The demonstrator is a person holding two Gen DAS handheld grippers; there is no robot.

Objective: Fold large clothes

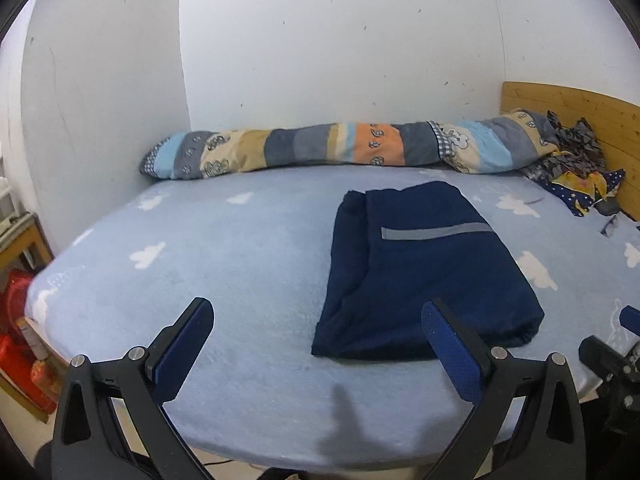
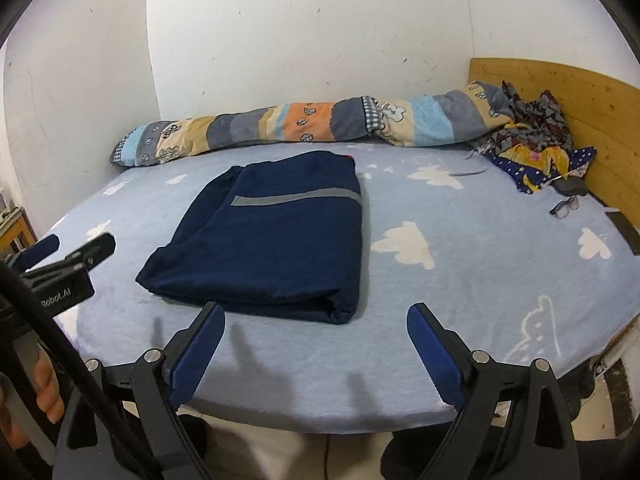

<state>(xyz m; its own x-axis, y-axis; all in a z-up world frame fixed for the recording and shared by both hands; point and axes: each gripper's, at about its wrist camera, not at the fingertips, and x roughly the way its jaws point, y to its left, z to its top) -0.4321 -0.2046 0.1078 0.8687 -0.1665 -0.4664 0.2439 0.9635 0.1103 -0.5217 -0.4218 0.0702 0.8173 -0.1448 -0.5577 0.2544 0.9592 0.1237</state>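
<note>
I am in a bedroom of a home. A bed [image 2: 480,280] with a pale blue cloud-print sheet fills my view, its far edge against scuffed white walls [image 2: 300,40]. A rolled patchwork quilt [image 2: 304,124] lies along that far edge, a wooden headboard [image 2: 580,100] stands at the right end, and crumpled clothes [image 2: 536,140] and a pair of glasses [image 2: 565,206] lie in that corner.

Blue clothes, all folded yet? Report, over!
Left gripper open, empty. Right gripper open, empty. Navy garment folded flat on bed. Nothing in the way.
</note>
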